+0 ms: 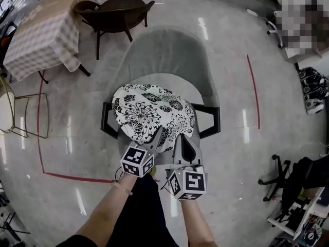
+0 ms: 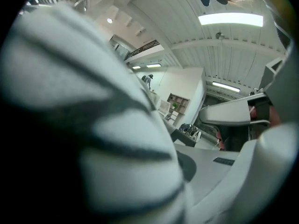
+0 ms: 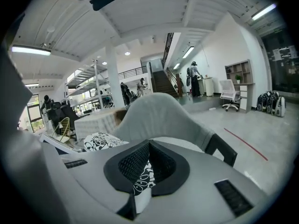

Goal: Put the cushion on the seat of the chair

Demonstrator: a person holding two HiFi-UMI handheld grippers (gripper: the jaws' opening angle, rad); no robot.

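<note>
From where I stand, this looks like the placing step, close to its end. The person leans over the grey chair (image 1: pixel 165 55) with the black-and-white flowered cushion (image 1: pixel 149 109) spread above the seat, its far edge toward the curved backrest and its near edge at the front. The left gripper (image 1: pixel 156 136) and the right gripper (image 1: pixel 181 140) sit side by side on that near edge. The right gripper view shows its two black pads pinched together on a fold of the flowered fabric. The left gripper view is nearly filled by blurred striped cloth pressed close to the camera, and I take those jaws as clamped on the cushion as well. I cannot tell whether the cushion's weight is already fully on the seat; its front looks a little lifted where the tongs grip it. I'd say the next move calls for bringing the near edge down flat, squaring the cushion between the dark armrests so it does not hang over the front, then opening both pairs of jaws together and drawing them straight back, so the fabric is not dragged off.
</note>
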